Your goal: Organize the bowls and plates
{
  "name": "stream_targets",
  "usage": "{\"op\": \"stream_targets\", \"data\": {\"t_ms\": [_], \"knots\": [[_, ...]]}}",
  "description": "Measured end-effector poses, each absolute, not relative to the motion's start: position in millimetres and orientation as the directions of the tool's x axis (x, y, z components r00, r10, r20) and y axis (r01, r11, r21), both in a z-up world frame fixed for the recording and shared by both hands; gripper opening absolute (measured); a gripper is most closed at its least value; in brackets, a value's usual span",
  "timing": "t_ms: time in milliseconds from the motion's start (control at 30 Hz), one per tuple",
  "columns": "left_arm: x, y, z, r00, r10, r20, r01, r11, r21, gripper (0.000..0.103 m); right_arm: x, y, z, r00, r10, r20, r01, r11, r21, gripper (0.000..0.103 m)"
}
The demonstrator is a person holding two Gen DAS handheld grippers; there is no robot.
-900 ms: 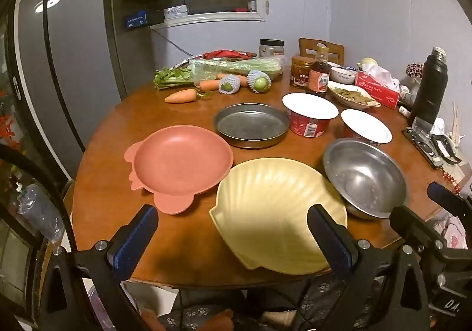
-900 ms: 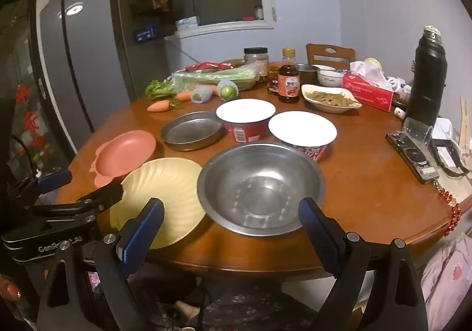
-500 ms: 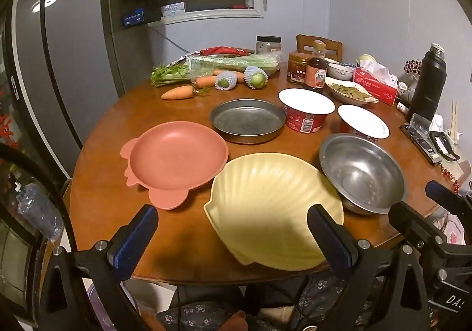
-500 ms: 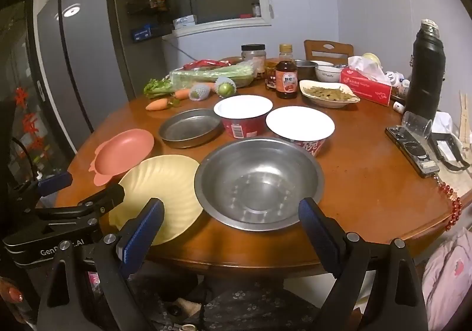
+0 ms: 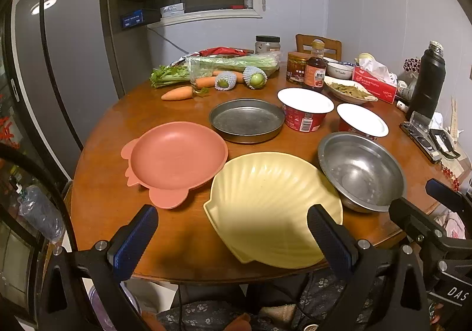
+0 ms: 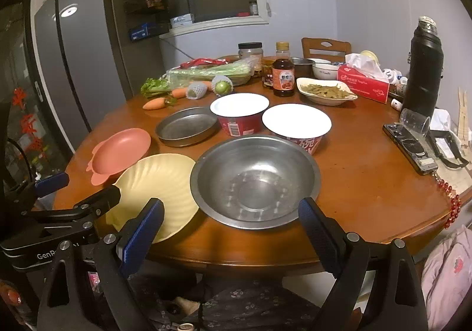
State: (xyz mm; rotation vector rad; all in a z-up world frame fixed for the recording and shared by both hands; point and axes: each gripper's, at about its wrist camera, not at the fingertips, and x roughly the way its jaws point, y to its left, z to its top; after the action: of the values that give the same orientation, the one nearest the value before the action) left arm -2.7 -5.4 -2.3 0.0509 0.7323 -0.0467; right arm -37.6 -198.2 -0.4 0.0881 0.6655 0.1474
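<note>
A yellow shell-shaped plate [image 5: 271,207] [image 6: 159,183] lies at the near edge of the round wooden table [image 5: 183,236], under the rim of a steel bowl [image 5: 361,170] [image 6: 255,180] on its right. A pink plate [image 5: 177,157] [image 6: 121,151] sits to the left, a flat steel pan [image 5: 246,120] [image 6: 187,126] behind. Two red paper bowls with white lids [image 5: 305,108] [image 6: 296,124] stand further back. My left gripper [image 5: 230,238] hovers open in front of the yellow plate. My right gripper [image 6: 231,227] hovers open before the steel bowl. Both hold nothing.
At the back lie carrots [image 5: 177,93], celery [image 5: 230,62], wrapped fruit, jars, a sauce bottle [image 5: 315,70], a dish of food [image 6: 326,90] and a tissue box [image 6: 362,82]. A black flask [image 6: 423,65] and small devices occupy the right side. A fridge stands at left.
Both views have shifted slightly, as both grippers drifted a little back from the table; the dishes sit where they were. Both grippers stay open.
</note>
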Motion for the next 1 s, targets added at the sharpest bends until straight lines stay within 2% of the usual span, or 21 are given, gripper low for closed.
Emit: {"op": "stream_targets", "data": {"t_ms": [1000], "knots": [[-2.6,-2.0,-0.3,0.744,-0.032,-0.667,0.066,0.998,0.025,0.102,-40.3,-197.7,5.9,0.779,0.179,-0.601,-0.126,0.983,0.13,0.093]]}}
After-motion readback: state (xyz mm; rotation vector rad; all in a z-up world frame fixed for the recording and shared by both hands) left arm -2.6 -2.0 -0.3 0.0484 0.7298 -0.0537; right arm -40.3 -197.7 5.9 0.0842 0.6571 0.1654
